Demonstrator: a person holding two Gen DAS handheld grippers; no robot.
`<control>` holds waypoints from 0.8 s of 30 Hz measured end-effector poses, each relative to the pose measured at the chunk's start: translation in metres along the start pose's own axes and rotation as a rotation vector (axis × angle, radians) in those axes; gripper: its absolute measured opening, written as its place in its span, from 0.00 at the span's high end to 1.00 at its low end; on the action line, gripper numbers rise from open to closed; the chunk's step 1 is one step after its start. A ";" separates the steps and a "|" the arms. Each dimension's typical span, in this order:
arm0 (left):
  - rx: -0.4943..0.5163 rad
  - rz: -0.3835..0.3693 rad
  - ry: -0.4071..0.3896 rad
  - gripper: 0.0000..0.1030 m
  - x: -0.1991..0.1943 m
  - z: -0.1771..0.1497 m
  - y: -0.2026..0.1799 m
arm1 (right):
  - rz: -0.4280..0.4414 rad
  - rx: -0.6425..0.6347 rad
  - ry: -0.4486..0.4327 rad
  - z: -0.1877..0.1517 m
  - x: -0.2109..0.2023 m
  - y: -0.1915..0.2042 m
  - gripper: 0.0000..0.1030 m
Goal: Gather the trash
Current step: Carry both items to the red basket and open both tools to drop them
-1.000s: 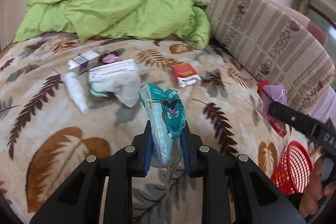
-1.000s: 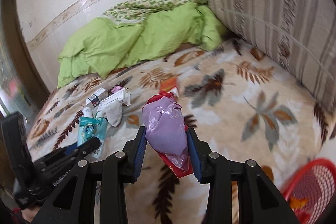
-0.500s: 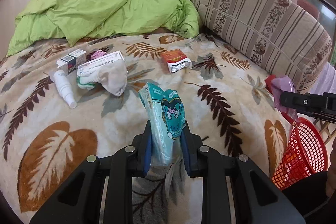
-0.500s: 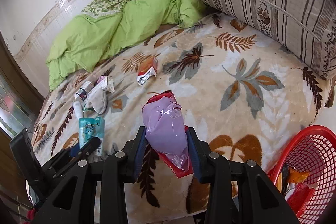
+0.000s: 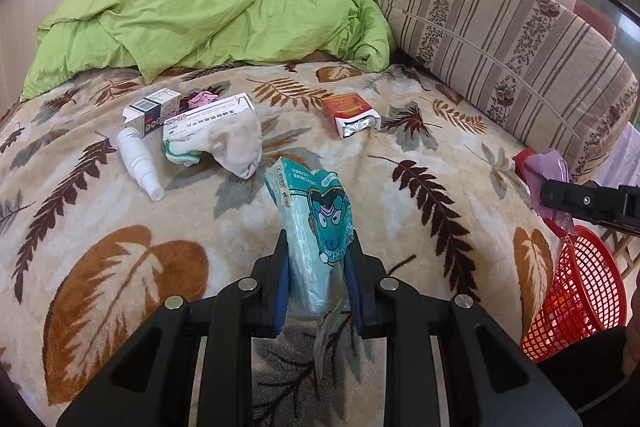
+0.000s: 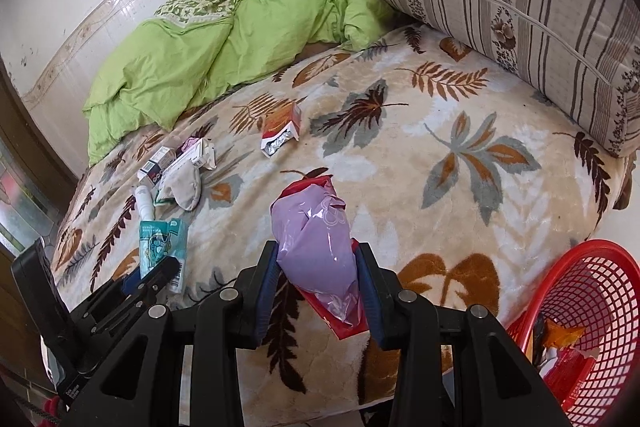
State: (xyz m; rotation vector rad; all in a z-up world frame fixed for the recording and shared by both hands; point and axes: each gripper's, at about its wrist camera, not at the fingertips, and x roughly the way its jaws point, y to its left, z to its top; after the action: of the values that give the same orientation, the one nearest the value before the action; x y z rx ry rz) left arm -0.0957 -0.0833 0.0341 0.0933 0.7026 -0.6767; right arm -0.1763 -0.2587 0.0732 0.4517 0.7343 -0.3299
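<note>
My left gripper is shut on a teal tissue packet with a cartoon face, held upright above the leaf-patterned blanket. My right gripper is shut on a purple plastic bag with a red wrapper behind it. In the left wrist view that purple bag shows at the right, above the red mesh basket. The red basket stands at the bed's edge, lower right in the right wrist view, with wrappers inside. The teal packet and the left gripper appear at lower left there.
On the blanket lie a white bottle, a small carton, a long white box under a sock, a pink scrap and an open red cigarette pack. A green quilt and a striped bolster bound the far side.
Both grippers have drawn back from the bed with their loads still gripped. The red basket has come further into the right wrist view, and the bedding looks farther off.
</note>
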 end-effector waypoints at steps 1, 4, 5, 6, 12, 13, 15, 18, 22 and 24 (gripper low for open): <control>-0.004 0.001 0.001 0.78 0.000 0.000 0.001 | 0.000 -0.003 0.001 0.000 0.000 0.001 0.60; -0.004 0.003 0.004 0.78 0.000 0.000 0.001 | 0.000 -0.010 -0.001 -0.001 0.000 0.003 0.60; -0.001 0.003 0.003 0.78 0.000 -0.001 0.000 | 0.000 -0.010 -0.002 -0.001 -0.001 0.003 0.60; 0.002 0.005 0.002 0.78 0.000 -0.001 0.000 | 0.000 -0.010 -0.002 -0.001 -0.001 0.003 0.60; 0.003 0.006 0.007 0.78 0.001 -0.001 -0.001 | 0.002 -0.009 -0.001 -0.001 -0.001 0.002 0.60; 0.004 0.007 0.007 0.78 0.002 -0.001 -0.002 | 0.003 -0.008 -0.001 -0.001 -0.001 0.002 0.60; 0.008 0.008 0.009 0.78 0.002 -0.001 -0.002 | 0.004 -0.010 -0.002 -0.001 -0.001 0.002 0.60; 0.011 0.008 0.011 0.77 0.003 -0.001 -0.001 | 0.005 -0.012 -0.005 0.000 -0.001 0.002 0.60; -0.001 0.011 0.013 0.78 0.005 -0.001 0.001 | 0.013 -0.007 -0.008 0.000 -0.002 0.002 0.60; -0.003 0.017 0.013 0.78 0.005 -0.001 0.003 | 0.015 -0.013 -0.014 0.000 -0.003 0.004 0.60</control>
State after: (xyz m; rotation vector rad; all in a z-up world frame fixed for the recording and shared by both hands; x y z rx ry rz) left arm -0.0915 -0.0841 0.0298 0.1006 0.7148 -0.6594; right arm -0.1769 -0.2551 0.0761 0.4424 0.7183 -0.3139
